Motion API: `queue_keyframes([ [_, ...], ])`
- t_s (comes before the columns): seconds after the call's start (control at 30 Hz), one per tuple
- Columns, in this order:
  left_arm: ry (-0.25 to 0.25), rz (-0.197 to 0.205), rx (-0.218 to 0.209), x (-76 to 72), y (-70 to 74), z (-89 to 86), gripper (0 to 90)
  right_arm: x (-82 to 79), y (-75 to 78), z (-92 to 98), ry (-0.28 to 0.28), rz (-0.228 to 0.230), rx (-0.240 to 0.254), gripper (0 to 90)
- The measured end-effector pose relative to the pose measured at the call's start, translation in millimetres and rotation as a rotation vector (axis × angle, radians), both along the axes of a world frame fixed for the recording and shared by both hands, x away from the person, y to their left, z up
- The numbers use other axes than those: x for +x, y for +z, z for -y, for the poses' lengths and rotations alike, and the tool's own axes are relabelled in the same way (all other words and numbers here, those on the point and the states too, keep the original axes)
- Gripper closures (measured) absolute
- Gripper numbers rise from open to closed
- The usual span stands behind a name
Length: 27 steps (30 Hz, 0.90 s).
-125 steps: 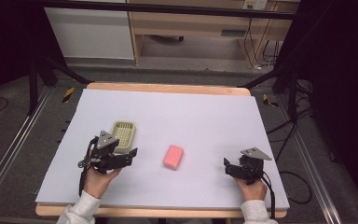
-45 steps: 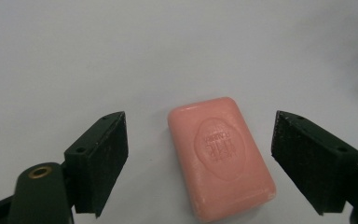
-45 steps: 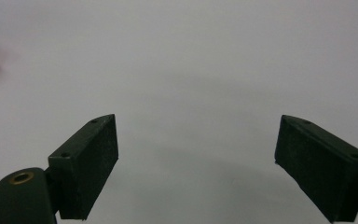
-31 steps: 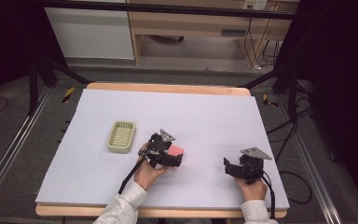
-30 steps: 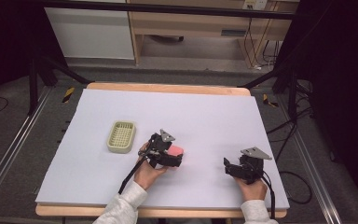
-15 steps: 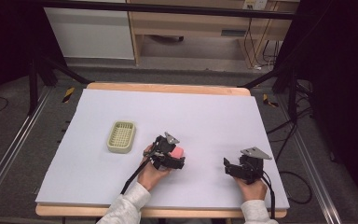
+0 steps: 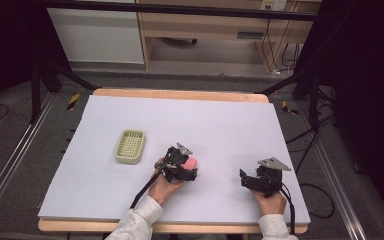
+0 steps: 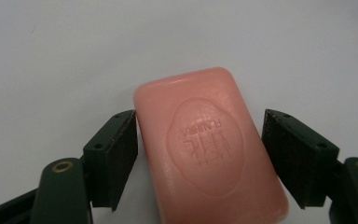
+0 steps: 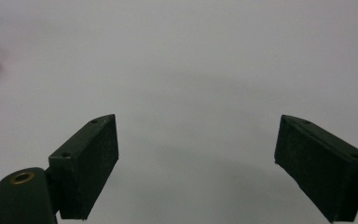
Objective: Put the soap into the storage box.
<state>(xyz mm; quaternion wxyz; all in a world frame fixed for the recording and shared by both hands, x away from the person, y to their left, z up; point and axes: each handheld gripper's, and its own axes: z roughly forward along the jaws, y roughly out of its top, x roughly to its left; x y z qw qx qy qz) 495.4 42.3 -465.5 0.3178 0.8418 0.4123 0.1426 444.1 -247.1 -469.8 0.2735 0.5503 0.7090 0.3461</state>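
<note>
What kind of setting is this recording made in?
Probably a lab or workshop data-collection station: a white-topped table inside a black frame, loose cables on the floor, and wooden workbenches behind.

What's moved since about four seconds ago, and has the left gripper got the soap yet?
The left gripper left the green basket and travelled right to the pink soap bar. Its jaws now straddle the bar: one touches its side, the other stands just clear, so it is not yet clamped. Soap, basket and the open right gripper stayed put.
</note>
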Motion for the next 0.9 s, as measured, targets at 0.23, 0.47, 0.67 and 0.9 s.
queue_keyframes([
  [0.23, 0.007, -0.016, -0.007, 1.8, -1.5, 0.0, 27.9, 0.2, -0.2, -0.1, 0.001, -0.002, 0.0, 13.8],
  [0.47, -0.002, -0.029, -0.009, 1.3, -0.8, -0.6, 33.2, 0.3, -0.1, -0.2, 0.002, -0.002, -0.001, 13.7],
  [0.67, -0.005, -0.036, -0.01, 0.5, 0.0, -1.2, 36.5, 0.2, 0.2, -0.2, -0.001, -0.002, 0.001, 13.7],
  [0.9, -0.005, -0.04, -0.011, 1.5, 0.1, -1.5, 36.6, 0.5, -0.2, -0.5, 0.003, -0.002, 0.001, 13.7],
])
